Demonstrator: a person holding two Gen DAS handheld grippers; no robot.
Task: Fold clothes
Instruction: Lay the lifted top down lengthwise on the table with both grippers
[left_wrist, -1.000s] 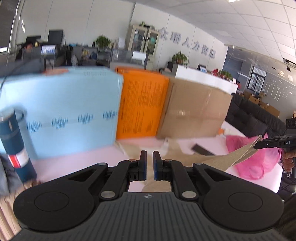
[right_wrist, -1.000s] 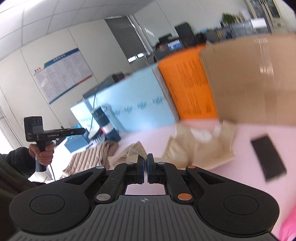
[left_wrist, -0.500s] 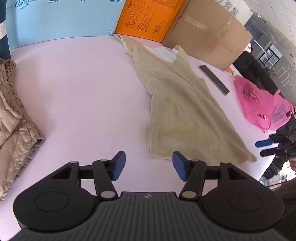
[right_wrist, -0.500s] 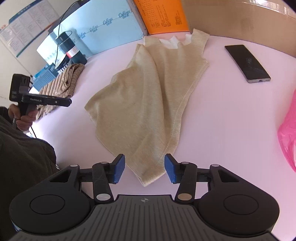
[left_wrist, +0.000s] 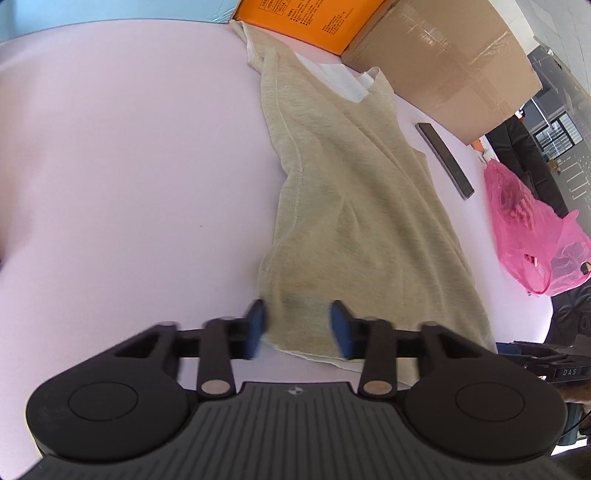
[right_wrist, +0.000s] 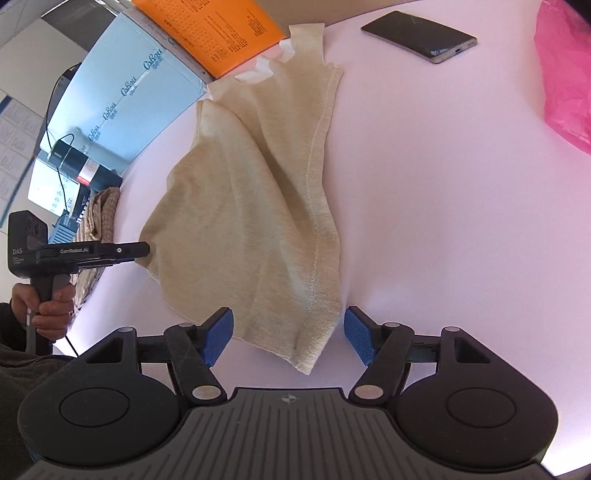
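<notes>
The pink table (left_wrist: 110, 166) lies bare and wide to the left of the shirt (left_wrist: 351, 206), and there is more open surface on its right before the phone (right_wrist: 419, 35) and the pink bag (left_wrist: 535, 236). At the far edge an orange box (left_wrist: 306, 18), a cardboard box (left_wrist: 443, 55) and a blue box (right_wrist: 125, 96) form a wall, with the shirt's neck touching the orange one.

The shirt is beige and sleeveless. It lies roughly flat, running from the boxes toward the near edge, with its left side folded over and a few soft creases. A white lining shows at the neck.

The left gripper (left_wrist: 297, 325) is released, its fingers spread either side of the hem's left corner. The right gripper (right_wrist: 288, 338) is likewise released, wide apart over the hem's right corner.

Half a second ago both grippers hung further back from the hem; now each straddles its corner.
</notes>
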